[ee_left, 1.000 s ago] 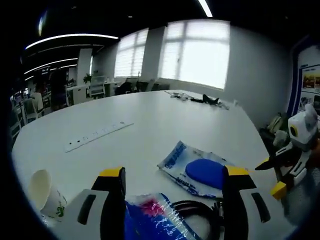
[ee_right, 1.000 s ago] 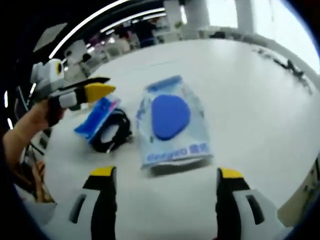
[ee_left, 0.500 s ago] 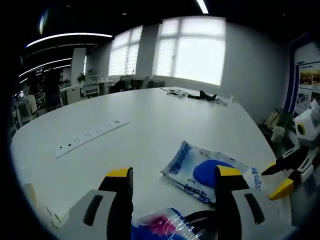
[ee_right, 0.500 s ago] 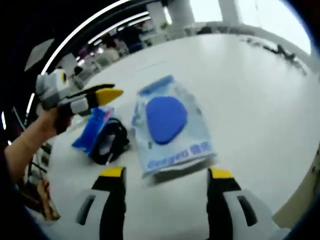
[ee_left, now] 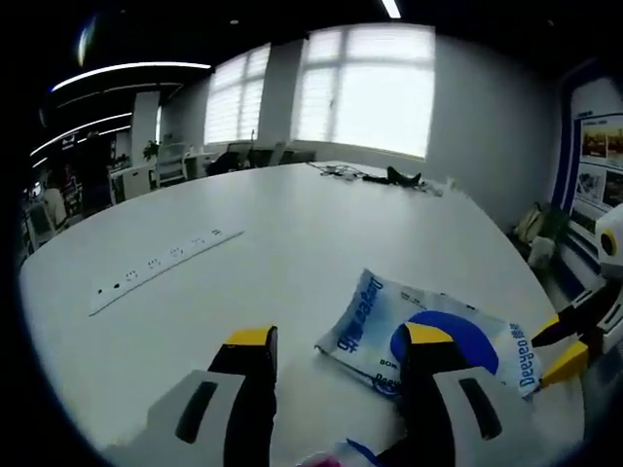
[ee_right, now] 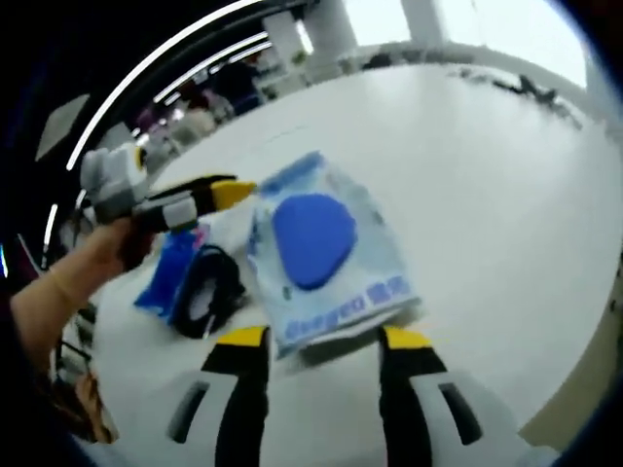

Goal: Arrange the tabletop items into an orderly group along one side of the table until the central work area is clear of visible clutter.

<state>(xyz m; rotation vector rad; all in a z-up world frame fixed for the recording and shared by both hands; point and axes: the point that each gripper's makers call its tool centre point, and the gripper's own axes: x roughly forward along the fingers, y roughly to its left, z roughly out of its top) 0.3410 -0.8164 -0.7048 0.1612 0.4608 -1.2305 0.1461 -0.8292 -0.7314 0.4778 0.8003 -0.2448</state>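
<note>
- Blue-and-white plastic describes the packet [ee_left: 428,336] seen in the left gripper view: it lies flat on the white table [ee_left: 292,233], ahead and to the right of the left gripper [ee_left: 336,341], whose jaws are spread and empty. Blue writing is printed on it, but it is not readable.
- In the right gripper view, the packet [ee_right: 326,253] lies straight ahead of the right gripper [ee_right: 321,339]. Its near short edge is placed between the half-closed jaws, which are not yet pressed on it, and its long axis runs away from them. This gripper is judged the nearer one.

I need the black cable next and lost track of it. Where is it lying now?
In the right gripper view the black cable is coiled on the white table, on a small blue packet, left of the big blue-printed bag and below the left gripper.
</note>
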